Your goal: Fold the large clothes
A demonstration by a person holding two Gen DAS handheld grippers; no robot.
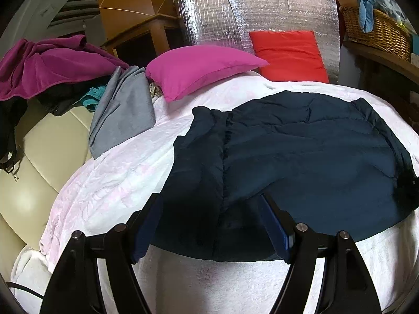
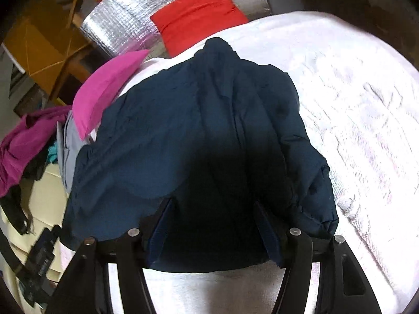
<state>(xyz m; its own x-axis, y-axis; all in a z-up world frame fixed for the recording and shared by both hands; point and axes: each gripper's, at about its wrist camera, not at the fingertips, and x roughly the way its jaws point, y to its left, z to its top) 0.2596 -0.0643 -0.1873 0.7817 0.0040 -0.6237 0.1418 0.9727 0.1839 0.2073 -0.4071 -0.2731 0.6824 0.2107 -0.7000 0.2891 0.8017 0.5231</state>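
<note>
A large dark navy puffer jacket (image 1: pixel 301 157) lies spread flat on a white blanket (image 1: pixel 110 183) covering a bed. It also shows in the right wrist view (image 2: pixel 188 120). My left gripper (image 1: pixel 209 209) is open, its blue-padded fingers (image 1: pixel 275 222) standing wide apart over the jacket's near left hem. My right gripper (image 2: pixel 212 214) is open too, its fingers (image 2: pixel 264 225) spread either side of the jacket's near edge, low over the cloth. Neither grips the fabric.
A magenta pillow (image 1: pixel 201 68) and a red cushion (image 1: pixel 290 52) lie at the bed's head against a silver foil panel (image 1: pixel 256 13). A folded grey garment (image 1: pixel 123 110) and a purple one (image 1: pixel 52 65) sit left. A wicker basket (image 1: pixel 377 31) stands right.
</note>
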